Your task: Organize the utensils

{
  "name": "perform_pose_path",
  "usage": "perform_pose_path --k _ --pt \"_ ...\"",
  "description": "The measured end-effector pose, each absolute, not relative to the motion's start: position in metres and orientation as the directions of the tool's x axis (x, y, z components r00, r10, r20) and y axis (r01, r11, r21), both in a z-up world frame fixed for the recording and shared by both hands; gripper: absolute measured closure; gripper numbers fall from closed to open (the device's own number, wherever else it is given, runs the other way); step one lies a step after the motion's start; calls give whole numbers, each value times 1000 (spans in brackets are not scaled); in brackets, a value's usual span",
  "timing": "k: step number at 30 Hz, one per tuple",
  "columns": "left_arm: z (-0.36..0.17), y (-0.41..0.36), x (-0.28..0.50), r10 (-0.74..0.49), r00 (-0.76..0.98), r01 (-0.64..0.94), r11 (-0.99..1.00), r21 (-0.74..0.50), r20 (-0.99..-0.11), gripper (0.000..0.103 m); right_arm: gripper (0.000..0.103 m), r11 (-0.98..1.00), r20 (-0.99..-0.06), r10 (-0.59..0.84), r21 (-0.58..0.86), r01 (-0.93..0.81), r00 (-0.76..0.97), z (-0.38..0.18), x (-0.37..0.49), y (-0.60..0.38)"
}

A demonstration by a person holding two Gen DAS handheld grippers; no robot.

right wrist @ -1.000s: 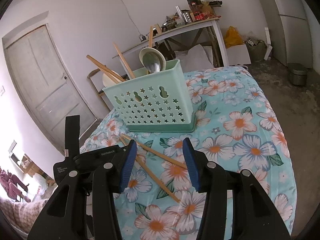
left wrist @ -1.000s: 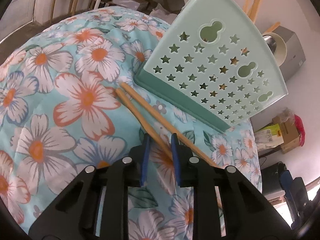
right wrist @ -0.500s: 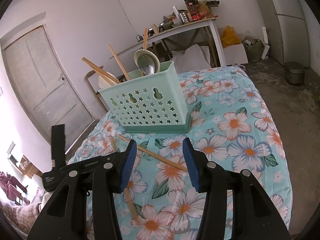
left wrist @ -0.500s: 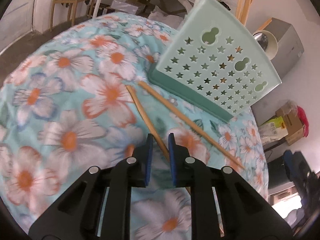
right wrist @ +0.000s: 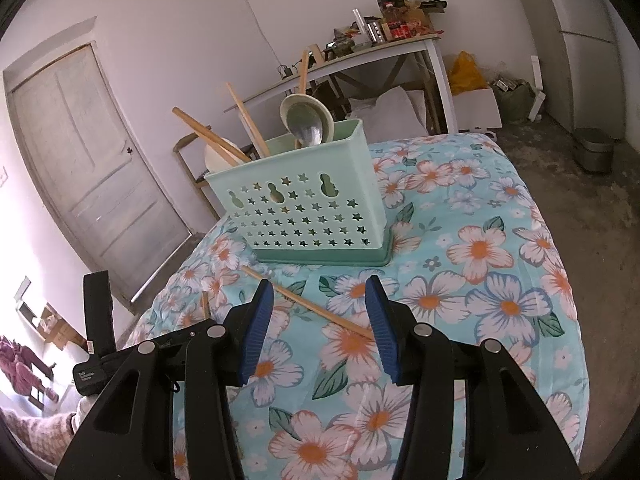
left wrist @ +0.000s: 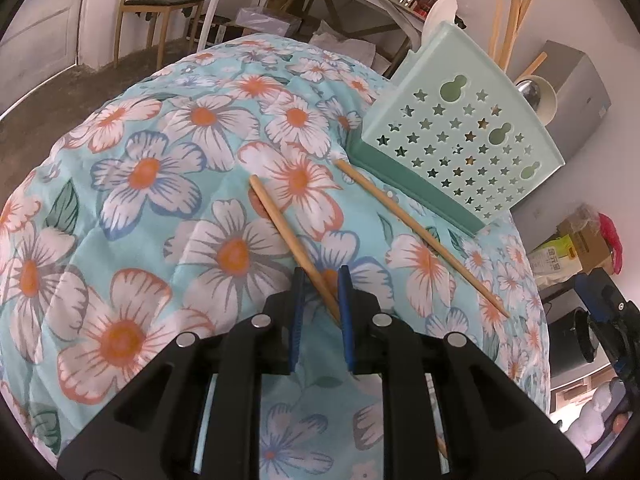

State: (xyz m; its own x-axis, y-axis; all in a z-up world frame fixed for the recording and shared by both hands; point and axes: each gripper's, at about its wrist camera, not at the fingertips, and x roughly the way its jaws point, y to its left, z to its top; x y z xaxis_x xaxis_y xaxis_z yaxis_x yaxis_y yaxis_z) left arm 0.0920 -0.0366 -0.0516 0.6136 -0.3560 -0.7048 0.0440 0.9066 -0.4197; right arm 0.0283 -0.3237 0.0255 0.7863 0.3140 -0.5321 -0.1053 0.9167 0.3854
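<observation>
In the left wrist view, the left hand-held gripper [left wrist: 322,280] has its blue pads narrowed around one chopstick [left wrist: 292,236] that lies on the flowered cloth [left wrist: 168,184]; its jaws have just opened a little, and the stick runs between them toward the right pad, though whether the pads truly clamp it I cannot tell. A second chopstick [left wrist: 420,236] lies just beside, its far end near the base of the mint utensil basket [left wrist: 464,140]. A loose, off-centre hold could let the thin stick pivot or slide out when lifted. In the right wrist view, the right hand-held gripper [right wrist: 320,312] is released and empty, hovering over the second chopstick [right wrist: 308,300]. The basket [right wrist: 304,204] already holds chopsticks and a ladle [right wrist: 308,128]; a careless insertion could snag on those.
</observation>
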Motion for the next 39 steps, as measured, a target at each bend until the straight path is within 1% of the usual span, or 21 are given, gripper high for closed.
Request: perform_pose_path --k 19,23,28,32,39 --pt "-56 -35 89 -378 627 57 894 -444 -681 86 56 920 -559 316 378 -104 767 26 31 -314" --pt "-57 -34 89 -388 628 62 889 -454 -674 86 53 918 -563 324 382 -108 760 25 33 -310" --pt "-58 -32 89 -398 631 66 882 -466 -665 86 52 920 -575 333 372 -124 747 25 37 -302" --pt "-58 -31 90 -401 631 66 881 -469 -664 86 48 920 -582 342 369 -135 738 25 41 -295" --pt "-59 -30 90 -417 633 73 871 -486 -653 86 46 920 -601 353 363 -148 717 21 50 -283"
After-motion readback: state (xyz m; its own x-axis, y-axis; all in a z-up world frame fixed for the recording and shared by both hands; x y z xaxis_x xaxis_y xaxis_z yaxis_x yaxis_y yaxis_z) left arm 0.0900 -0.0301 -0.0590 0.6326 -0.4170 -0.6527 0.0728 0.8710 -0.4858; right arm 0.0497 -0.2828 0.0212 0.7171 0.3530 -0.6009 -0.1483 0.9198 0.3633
